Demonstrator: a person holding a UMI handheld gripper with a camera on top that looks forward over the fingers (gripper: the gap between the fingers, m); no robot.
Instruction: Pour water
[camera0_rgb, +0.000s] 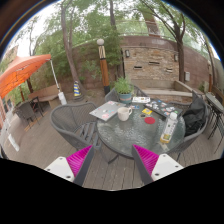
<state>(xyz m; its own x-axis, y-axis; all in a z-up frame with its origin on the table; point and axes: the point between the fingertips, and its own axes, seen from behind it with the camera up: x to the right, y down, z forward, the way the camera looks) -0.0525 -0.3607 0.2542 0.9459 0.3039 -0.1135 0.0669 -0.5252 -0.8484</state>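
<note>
Gripper (113, 158): one, two fingers, each with a magenta pad (80, 160); jaws stand wide apart, nothing between them, held above a wooden deck (40, 145).

Table (135, 130): one, round, glass-topped, well ahead of the fingers.

On the table:
- Bottle (169, 128): one, clear plastic, upright, at the table's near right edge, beyond the right finger. Whether it holds water cannot be told.
- Cup (124, 113): one, white, near the table's middle.
- Potted plant (122, 90): one, green, at the far side.
- Papers (104, 110): one spread, lying left of the cup.
- Small coloured items (148, 118): a few, yellow and red, between cup and bottle; too small to identify or count exactly.

Around the table:
- Chairs: two counted, one grey (70, 122) at the left, one dark (195, 115) at the right.

Beyond:
- Umbrella (22, 70): one, orange, open, far left, with more seating under it.
- Post (102, 62): one, wooden, behind the plant.
- Stone wall (160, 62): one, along the back, trees above it.
</note>
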